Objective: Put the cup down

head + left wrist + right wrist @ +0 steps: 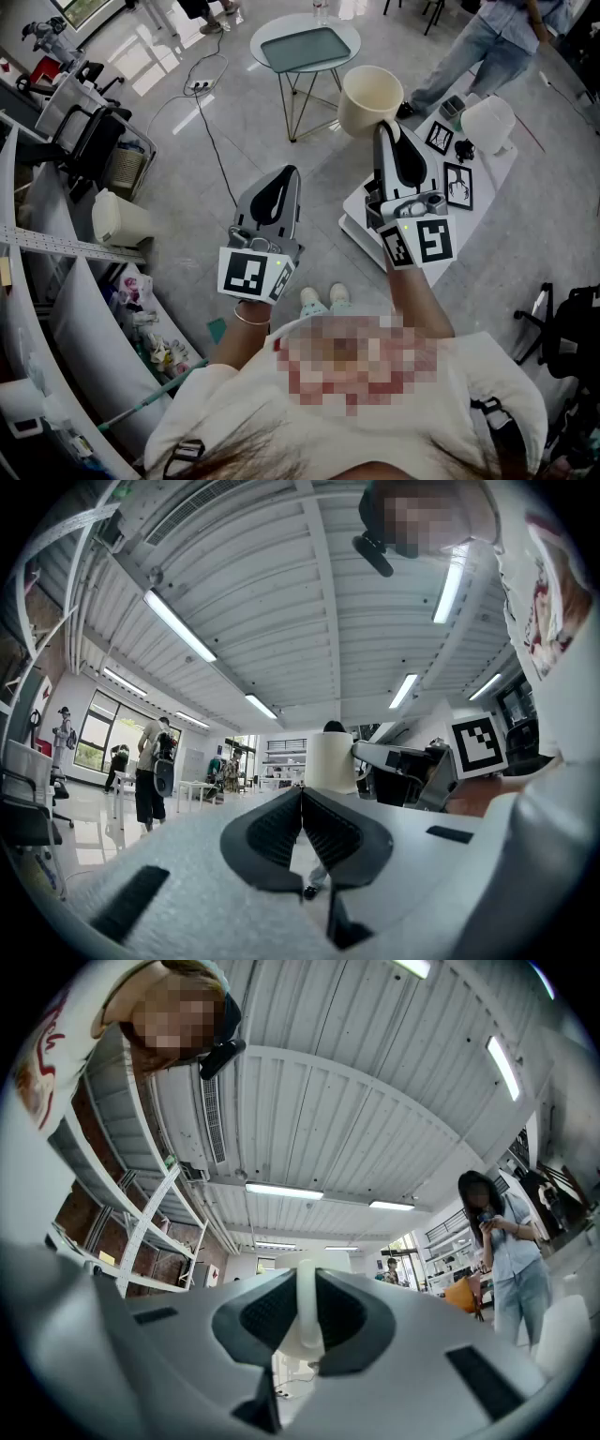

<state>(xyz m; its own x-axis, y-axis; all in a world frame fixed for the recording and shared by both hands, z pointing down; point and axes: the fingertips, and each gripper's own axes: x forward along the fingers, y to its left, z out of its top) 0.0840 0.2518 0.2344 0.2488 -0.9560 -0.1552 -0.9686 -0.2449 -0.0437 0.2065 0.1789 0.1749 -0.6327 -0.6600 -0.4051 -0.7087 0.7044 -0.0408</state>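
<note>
A cream cup (369, 99) hangs in the air, held by its handle in my right gripper (386, 133), above the left end of a white table (361, 214). In the right gripper view the white cup handle (306, 1316) stands upright, pinched between the two dark jaws. My left gripper (288, 175) floats to the left over the floor, shut and with nothing in it. The left gripper view shows its jaws touching at the tips (301, 792), with the cup (330, 760) beyond them.
On the white table lie marker cards (458, 186) and a white lamp-like object (487, 122). A round glass side table (305, 42) stands further off, with a cable (211, 117) on the floor to its left. A person (487, 42) stands at the top right. Shelving (56, 281) runs along the left.
</note>
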